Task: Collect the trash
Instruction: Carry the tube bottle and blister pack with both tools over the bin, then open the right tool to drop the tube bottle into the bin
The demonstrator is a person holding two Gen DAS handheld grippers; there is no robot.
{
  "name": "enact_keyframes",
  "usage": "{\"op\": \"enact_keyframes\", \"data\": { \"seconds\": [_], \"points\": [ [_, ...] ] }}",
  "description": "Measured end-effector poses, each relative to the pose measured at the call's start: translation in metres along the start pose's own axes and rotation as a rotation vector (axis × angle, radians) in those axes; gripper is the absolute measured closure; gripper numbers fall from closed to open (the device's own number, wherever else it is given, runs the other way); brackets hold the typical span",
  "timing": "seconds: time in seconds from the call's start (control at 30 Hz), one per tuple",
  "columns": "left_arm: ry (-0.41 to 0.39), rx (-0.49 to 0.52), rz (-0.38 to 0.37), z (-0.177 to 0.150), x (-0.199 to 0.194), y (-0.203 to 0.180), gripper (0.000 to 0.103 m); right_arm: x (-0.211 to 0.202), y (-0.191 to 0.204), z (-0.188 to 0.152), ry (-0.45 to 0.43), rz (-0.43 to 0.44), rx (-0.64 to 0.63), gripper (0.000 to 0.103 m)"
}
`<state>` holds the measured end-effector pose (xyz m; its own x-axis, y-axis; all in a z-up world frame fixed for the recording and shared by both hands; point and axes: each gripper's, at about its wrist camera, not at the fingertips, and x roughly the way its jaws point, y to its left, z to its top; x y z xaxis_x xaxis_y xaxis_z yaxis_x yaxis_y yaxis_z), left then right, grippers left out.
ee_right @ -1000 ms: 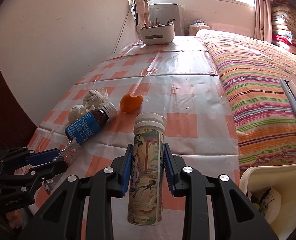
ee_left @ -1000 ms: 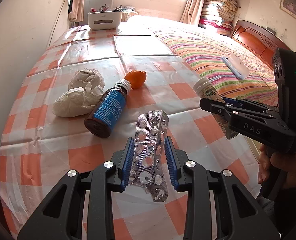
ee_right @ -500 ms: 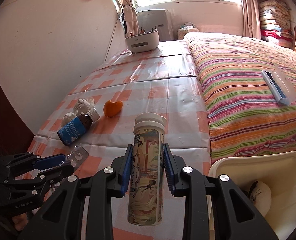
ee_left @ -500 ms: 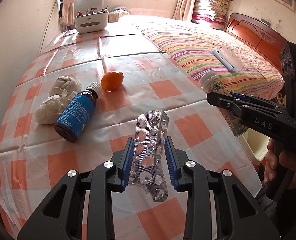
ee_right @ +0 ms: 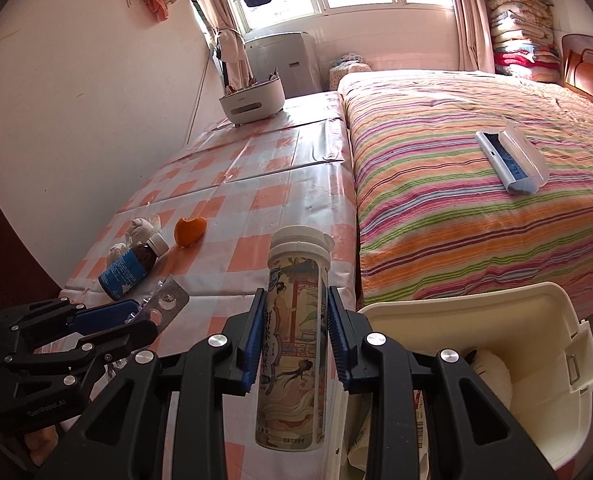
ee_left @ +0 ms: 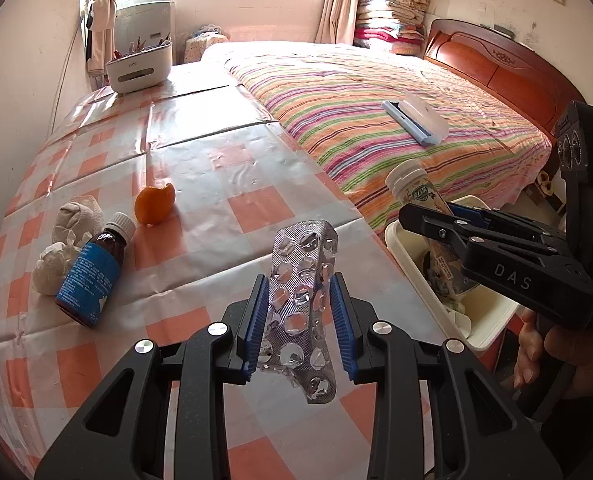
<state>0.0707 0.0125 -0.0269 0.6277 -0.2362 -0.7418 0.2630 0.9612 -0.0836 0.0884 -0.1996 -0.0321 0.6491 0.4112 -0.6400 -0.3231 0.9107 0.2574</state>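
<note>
The left gripper (ee_left: 299, 320) jaws clamp an emptied blister pack (ee_left: 302, 304) above the checked surface (ee_left: 224, 184), while the right gripper (ee_right: 292, 344) jaws pinch a printed tea bottle (ee_right: 292, 344) over the cream bin (ee_right: 536, 344) off the surface's near right corner. A medicine bottle (ee_left: 92, 276), orange peel (ee_left: 154, 204) and crumpled tissues (ee_left: 62, 248) lie near the surface's left edge.

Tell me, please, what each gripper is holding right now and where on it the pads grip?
The left gripper clamps an empty blister pack by its long edges, below mid-length. The right gripper clamps a tea bottle across the middle of its body.
</note>
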Motion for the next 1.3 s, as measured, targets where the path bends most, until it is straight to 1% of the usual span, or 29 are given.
{"op": "enact_keyframes", "data": {
  "seconds": [0.17,0.27,0.47,0.67,1.13,1.3],
  "points": [
    [-0.040,0.023,-0.028,0.015,-0.005,-0.019,0.072,-0.007,-0.008,0.000,-0.020,-0.021,0.010,0.074],
    [-0.057,0.023,-0.041,0.017,-0.006,-0.024,0.072,-0.010,-0.013,0.000,-0.026,-0.040,0.011,0.074],
    [-0.048,0.023,-0.057,0.016,-0.001,-0.028,0.072,-0.015,-0.024,-0.003,-0.036,-0.077,0.027,0.074],
    [-0.055,0.035,-0.069,0.017,-0.001,-0.036,0.072,-0.021,-0.039,-0.008,-0.044,-0.104,0.052,0.074],
    [-0.052,0.087,-0.115,0.015,0.005,-0.074,0.072,-0.043,-0.062,-0.018,-0.081,-0.171,0.078,0.074],
    [-0.047,0.101,-0.127,0.015,0.008,-0.084,0.072,-0.048,-0.073,-0.022,-0.092,-0.188,0.105,0.074]
  ]
}}
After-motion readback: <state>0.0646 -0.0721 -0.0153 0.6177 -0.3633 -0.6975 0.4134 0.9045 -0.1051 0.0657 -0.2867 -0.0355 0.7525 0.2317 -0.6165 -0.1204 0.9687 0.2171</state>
